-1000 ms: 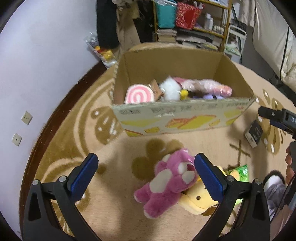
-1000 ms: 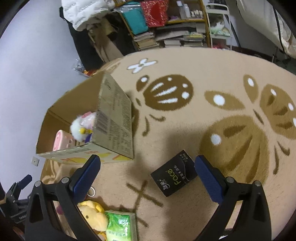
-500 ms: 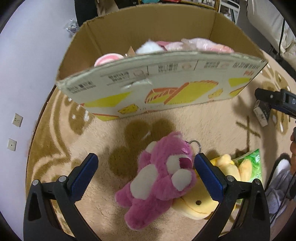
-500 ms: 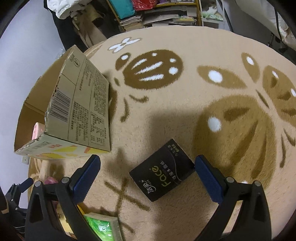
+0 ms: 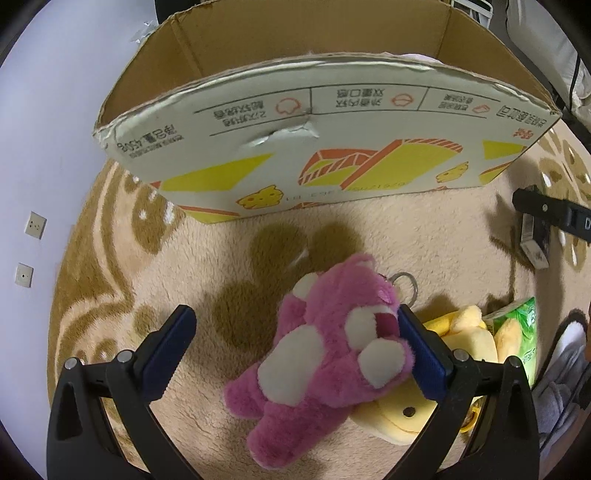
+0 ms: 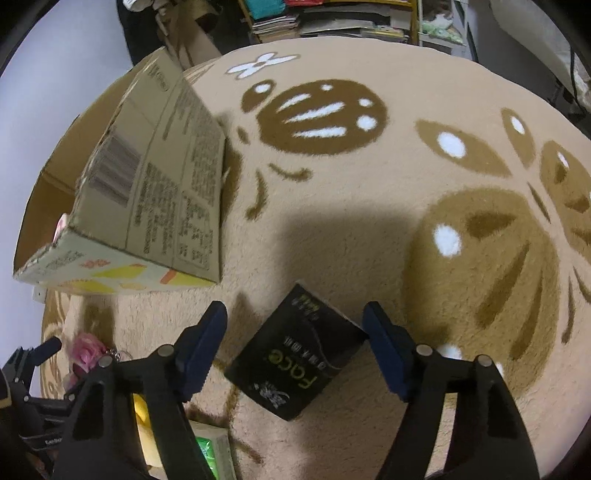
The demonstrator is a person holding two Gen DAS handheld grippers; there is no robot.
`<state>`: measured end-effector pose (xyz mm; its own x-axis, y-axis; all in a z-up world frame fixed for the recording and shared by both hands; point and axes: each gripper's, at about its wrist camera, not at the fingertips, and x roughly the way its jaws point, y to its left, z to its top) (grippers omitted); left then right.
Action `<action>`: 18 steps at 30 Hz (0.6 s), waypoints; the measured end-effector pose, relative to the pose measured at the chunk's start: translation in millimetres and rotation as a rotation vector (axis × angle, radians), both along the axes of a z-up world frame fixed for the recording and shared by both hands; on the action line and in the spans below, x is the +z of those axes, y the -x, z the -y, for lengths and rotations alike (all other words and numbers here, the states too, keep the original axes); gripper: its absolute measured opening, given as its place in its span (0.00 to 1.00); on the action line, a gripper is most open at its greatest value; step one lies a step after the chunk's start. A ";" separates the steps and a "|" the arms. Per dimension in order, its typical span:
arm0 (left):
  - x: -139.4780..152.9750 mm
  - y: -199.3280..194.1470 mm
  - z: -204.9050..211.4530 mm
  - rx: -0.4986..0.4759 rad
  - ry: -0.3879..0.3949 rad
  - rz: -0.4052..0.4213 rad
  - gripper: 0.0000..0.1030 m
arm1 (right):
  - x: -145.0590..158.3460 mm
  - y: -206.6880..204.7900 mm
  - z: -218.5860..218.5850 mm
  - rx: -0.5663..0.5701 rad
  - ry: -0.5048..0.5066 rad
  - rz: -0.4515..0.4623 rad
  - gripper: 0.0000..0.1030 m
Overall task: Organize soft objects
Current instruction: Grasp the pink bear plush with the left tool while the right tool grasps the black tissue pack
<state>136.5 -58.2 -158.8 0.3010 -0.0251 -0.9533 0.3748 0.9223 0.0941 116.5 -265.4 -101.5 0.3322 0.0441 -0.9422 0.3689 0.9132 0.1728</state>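
Note:
A pink plush bear (image 5: 325,365) lies on the beige rug, partly on a yellow plush toy (image 5: 461,343). My left gripper (image 5: 295,332) is open and low around the bear; its right finger touches the bear's head. A green tissue pack (image 5: 522,332) lies beside the yellow toy. My right gripper (image 6: 295,332) is open and straddles a black tissue pack (image 6: 295,354) on the rug. The cardboard box (image 5: 332,147) stands just beyond the bear; it also shows in the right wrist view (image 6: 147,184), with a pink toy edge (image 6: 61,225) inside.
The rug has brown and white patterns (image 6: 317,114). Shelves with books and clutter (image 6: 332,22) stand beyond the rug. A white wall with outlets (image 5: 35,225) is on the left. The right gripper shows at the left wrist view's right edge (image 5: 554,214).
Both grippers have moved down and forward. The left one now has the pink bear between its fingers; the right one has closed in over the black pack and its jaws have narrowed.

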 end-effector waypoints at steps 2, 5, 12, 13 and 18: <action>-1.0 -0.6 -3.4 0.001 -0.002 0.000 1.00 | -2.1 0.0 -2.4 0.008 -0.001 -0.013 0.77; -2.8 -0.4 -4.2 0.004 -0.003 -0.003 1.00 | -6.7 -2.1 -9.6 0.018 0.015 -0.026 0.77; -6.6 6.0 -5.1 -0.003 0.019 -0.018 0.90 | -10.5 2.0 -23.6 0.052 0.036 -0.056 0.78; -7.4 6.7 -5.7 -0.007 0.040 -0.033 0.87 | -11.3 2.1 -26.7 0.061 0.049 -0.061 0.78; 2.5 11.1 -4.2 -0.012 0.005 0.020 0.46 | -13.5 0.6 -38.5 0.089 0.093 -0.080 0.77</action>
